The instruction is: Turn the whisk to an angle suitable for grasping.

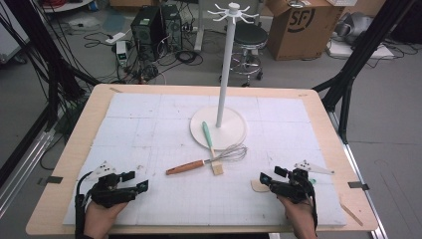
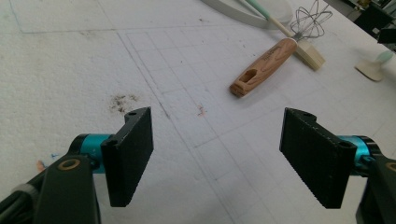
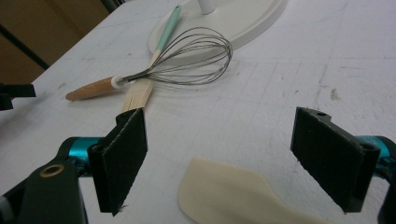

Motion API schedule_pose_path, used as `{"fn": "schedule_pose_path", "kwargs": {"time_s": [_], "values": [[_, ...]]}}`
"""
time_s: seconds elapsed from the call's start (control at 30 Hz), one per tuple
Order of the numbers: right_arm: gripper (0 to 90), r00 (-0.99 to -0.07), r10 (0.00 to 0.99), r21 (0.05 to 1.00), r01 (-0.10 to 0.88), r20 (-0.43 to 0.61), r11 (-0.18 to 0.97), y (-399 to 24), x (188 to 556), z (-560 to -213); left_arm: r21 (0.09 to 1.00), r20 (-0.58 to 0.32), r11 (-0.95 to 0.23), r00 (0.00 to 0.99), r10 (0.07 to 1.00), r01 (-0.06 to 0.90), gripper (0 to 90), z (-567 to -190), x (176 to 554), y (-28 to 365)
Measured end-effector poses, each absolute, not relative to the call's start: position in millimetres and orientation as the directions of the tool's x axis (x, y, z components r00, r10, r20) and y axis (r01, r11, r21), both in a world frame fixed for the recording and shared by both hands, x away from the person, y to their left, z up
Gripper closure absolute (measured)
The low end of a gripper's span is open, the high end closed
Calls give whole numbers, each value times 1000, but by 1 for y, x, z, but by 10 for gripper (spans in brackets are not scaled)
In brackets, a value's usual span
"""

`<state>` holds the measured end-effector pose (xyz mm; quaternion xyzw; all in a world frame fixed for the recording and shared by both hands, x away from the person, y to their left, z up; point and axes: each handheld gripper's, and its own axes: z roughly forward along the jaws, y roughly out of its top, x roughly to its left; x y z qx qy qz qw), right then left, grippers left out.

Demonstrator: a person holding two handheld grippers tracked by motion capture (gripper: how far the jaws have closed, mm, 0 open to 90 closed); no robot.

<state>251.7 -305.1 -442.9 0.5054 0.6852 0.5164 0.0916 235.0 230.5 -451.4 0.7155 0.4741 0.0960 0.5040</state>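
Note:
A whisk (image 1: 209,160) with a wooden handle (image 2: 261,65) lies mid-table, its wire head (image 3: 191,58) near the white stand's round base (image 1: 234,137). A green-handled brush (image 1: 206,133) rests partly on that base, its pale head (image 2: 310,53) beside the whisk. A cream spatula blade (image 3: 233,196) lies flat on the foam in front of my right gripper (image 1: 269,175), low between its open jaws, which do not touch it. My left gripper (image 1: 138,180) stands open at the near left, with nothing between its jaws, pointing toward the whisk handle.
The white stand's pole (image 1: 225,69) rises from the base, with hooks at the top. White foam sheet (image 1: 149,119) covers the wooden table (image 1: 74,144). Behind the table are a stool (image 1: 249,37), a cardboard box (image 1: 298,27) and computer towers (image 1: 154,25).

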Motion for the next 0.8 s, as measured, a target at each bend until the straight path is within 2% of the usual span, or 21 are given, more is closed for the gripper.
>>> {"fn": "schedule_pose_path", "kwargs": {"time_s": [0.13,0.2,0.33,0.37,0.43,0.47,0.5,0.53,0.57,0.63,0.8], "values": [[178,-481,783,802,596,393,-37,-303,251,-442,812,-340,-43,531,776,583,265,-452,235,230],[232,-502,770,804,595,395,-25,-297,250,-441,811,-341,-43,532,775,583,265,-452,235,230],[238,-520,742,802,596,422,-38,-292,251,-439,811,-343,-40,530,776,584,257,-452,235,231],[356,-525,735,799,600,430,-39,-291,250,-438,809,-345,-37,524,778,587,254,-452,235,231],[498,-537,728,800,600,426,-26,-287,251,-436,808,-347,-33,520,780,588,252,-452,235,232],[498,-537,728,800,600,426,-26,-287,251,-436,808,-348,-31,519,781,588,252,-452,235,232],[625,-552,714,795,606,431,-11,-281,252,-433,808,-349,-30,519,780,588,252,-452,235,232],[700,-565,706,797,604,426,1,-275,253,-431,808,-351,-28,519,780,589,251,-452,235,232],[700,-565,706,797,604,426,1,-275,253,-431,808,-351,-29,519,780,589,251,-452,235,232],[819,-615,660,793,607,432,46,-256,257,-427,808,-348,-31,519,780,588,243,-452,234,232],[877,-685,584,785,607,436,126,-215,264,-423,810,-348,-29,518,781,586,209,-452,234,233]]}}
